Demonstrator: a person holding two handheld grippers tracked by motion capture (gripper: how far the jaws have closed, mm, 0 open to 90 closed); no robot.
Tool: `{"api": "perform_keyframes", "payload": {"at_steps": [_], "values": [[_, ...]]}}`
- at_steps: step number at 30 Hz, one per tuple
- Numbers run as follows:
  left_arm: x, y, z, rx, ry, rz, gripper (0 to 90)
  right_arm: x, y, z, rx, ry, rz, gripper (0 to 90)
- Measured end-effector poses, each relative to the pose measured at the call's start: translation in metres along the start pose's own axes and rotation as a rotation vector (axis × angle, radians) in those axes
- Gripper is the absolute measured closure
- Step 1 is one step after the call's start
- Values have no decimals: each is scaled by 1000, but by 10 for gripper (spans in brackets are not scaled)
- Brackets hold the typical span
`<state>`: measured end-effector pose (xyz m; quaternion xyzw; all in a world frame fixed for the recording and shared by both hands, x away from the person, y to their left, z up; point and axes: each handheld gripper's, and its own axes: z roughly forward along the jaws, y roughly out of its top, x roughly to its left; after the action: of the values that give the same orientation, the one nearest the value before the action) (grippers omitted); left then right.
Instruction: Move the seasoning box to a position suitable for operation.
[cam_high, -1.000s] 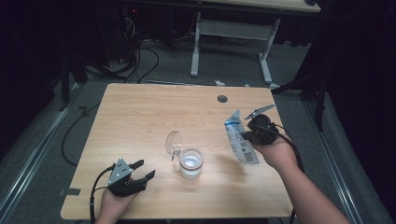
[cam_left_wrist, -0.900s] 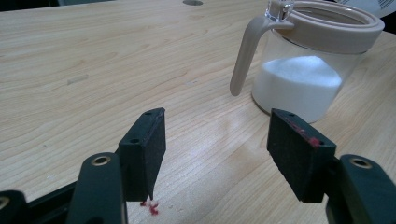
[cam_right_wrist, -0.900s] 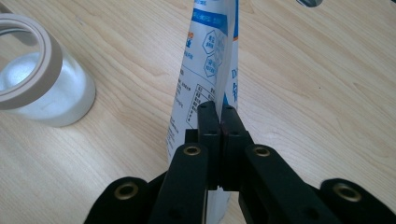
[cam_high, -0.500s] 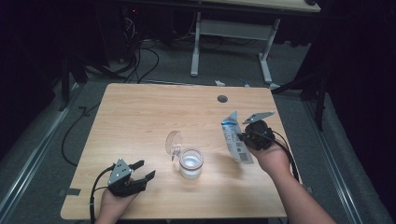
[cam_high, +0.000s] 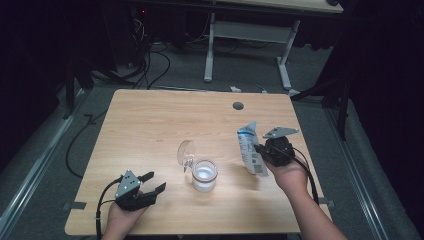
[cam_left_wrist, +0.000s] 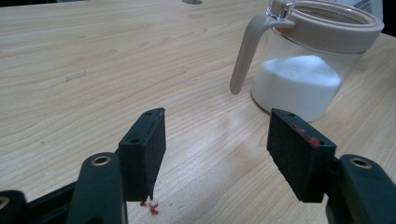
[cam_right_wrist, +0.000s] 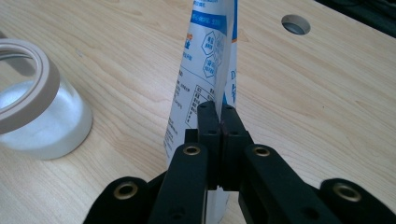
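Note:
A glass jar with a beige rim and its clear lid flipped up stands at the table's front middle, partly filled with white powder. To its right my right gripper is shut on the edge of a white and blue pouch, held upright just over the wood. In the right gripper view the jaws pinch the pouch tightly, with the jar at the left. My left gripper rests open near the front left edge, nothing between its pads, the jar ahead to the right.
The wooden table has a round cable hole near its far edge. Beyond it stand a desk frame and cables on the grey floor. Bare wood lies to the left of the jar.
My right gripper has sunk a little with the pouch, bringing it lower over the table. The left gripper and the jar have not moved.

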<state>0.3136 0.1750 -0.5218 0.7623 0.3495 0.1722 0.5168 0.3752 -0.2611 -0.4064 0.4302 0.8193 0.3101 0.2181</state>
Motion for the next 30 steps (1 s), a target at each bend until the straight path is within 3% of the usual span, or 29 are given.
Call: {"api": "perform_keyframes", "payload": {"at_steps": [15, 22, 30], "values": [[0, -1, 1, 5, -6, 4, 388, 1, -24, -7, -133, 3, 82, 898], [0, -2, 1, 0, -16, -1, 387, 3, -32, -7, -186, 1, 99, 898], [-1, -3, 1, -2, -23, 2, 386, 2, -43, -10, -263, -26, 136, 898]]}}
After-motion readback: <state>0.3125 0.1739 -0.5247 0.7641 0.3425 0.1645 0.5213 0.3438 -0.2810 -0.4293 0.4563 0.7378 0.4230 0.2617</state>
